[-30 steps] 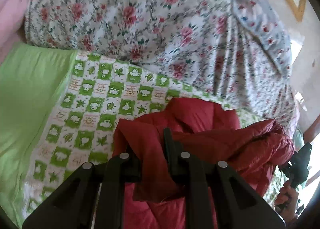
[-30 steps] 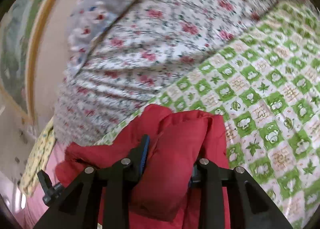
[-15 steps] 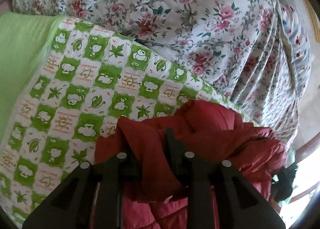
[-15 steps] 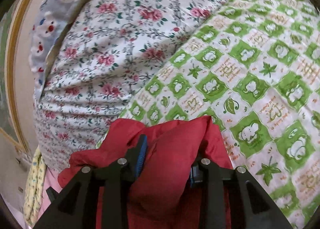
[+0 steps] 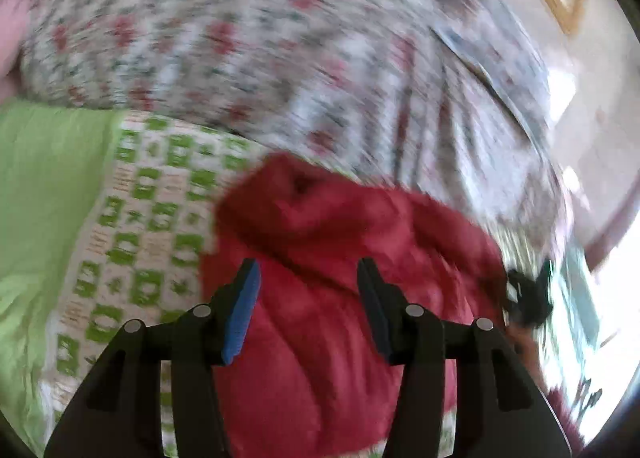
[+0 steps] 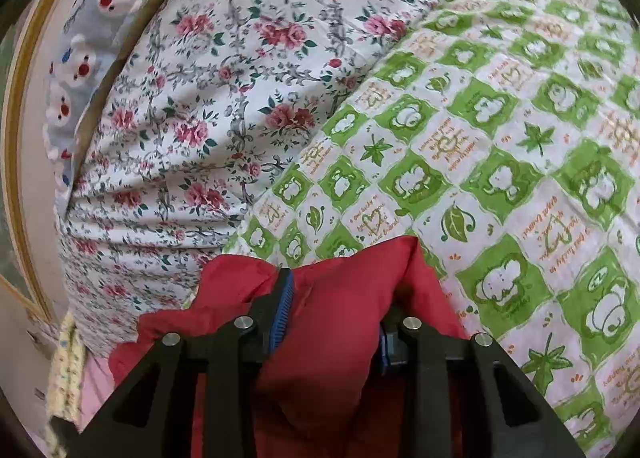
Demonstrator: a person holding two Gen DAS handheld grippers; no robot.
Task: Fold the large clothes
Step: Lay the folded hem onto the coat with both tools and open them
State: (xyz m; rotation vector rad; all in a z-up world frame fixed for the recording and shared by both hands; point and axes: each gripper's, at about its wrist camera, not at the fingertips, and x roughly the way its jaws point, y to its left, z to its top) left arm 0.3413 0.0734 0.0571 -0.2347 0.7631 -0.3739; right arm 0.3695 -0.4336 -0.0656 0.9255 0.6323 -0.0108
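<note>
A red puffy jacket (image 5: 332, 258) lies bunched on a green-and-white checked bedspread (image 5: 132, 242). My left gripper (image 5: 308, 278) is open above it, jaws wide apart, with nothing between them; this view is motion-blurred. In the right wrist view my right gripper (image 6: 340, 294) is shut on a thick fold of the red jacket (image 6: 344, 338), close to the bedspread (image 6: 500, 161). The right gripper also shows as a dark blur at the right of the left wrist view (image 5: 528, 298).
A large floral quilt (image 6: 240, 77) is piled behind the jacket. A grey bear-print pillow (image 6: 84, 37) and a wooden frame (image 6: 16, 77) lie beyond it. A plain green sheet (image 5: 44, 197) lies to the left.
My left gripper has opened and let go of the red jacket, then pulled back and up. My right gripper keeps its hold and has moved lower toward the bedspread.
</note>
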